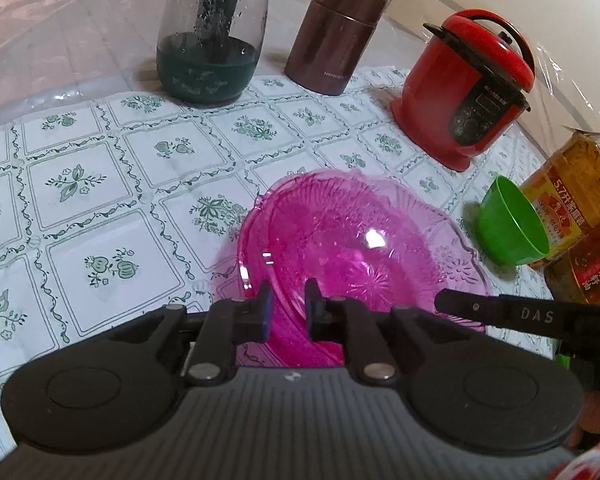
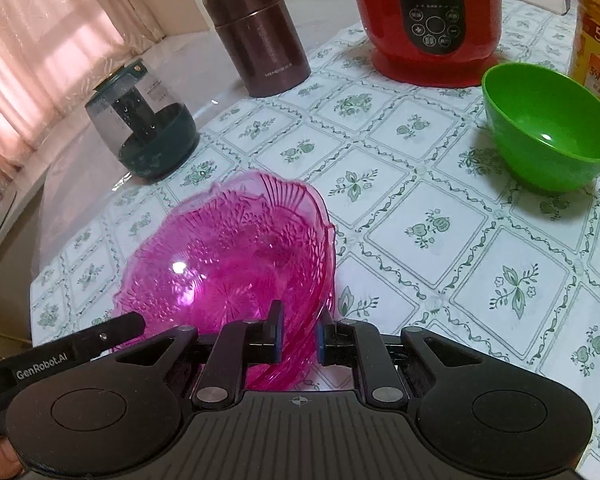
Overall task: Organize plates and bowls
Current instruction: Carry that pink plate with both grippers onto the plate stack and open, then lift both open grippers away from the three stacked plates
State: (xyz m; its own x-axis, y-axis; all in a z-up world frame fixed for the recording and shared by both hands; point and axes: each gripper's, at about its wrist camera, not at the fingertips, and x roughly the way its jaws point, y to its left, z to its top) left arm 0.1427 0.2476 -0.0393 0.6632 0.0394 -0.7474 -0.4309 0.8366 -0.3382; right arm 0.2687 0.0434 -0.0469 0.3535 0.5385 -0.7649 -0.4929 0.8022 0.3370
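pink bowl (image 2: 228, 256) | rim between right gripper (image 2: 298, 338) fingers (seemingly gripped)

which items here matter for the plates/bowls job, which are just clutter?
Job items: pink glass bowl, with both tools at its rim, left tool and right tool; green bowl.

Clutter: red cooker, brown canister, glass teapot, oil bottles.
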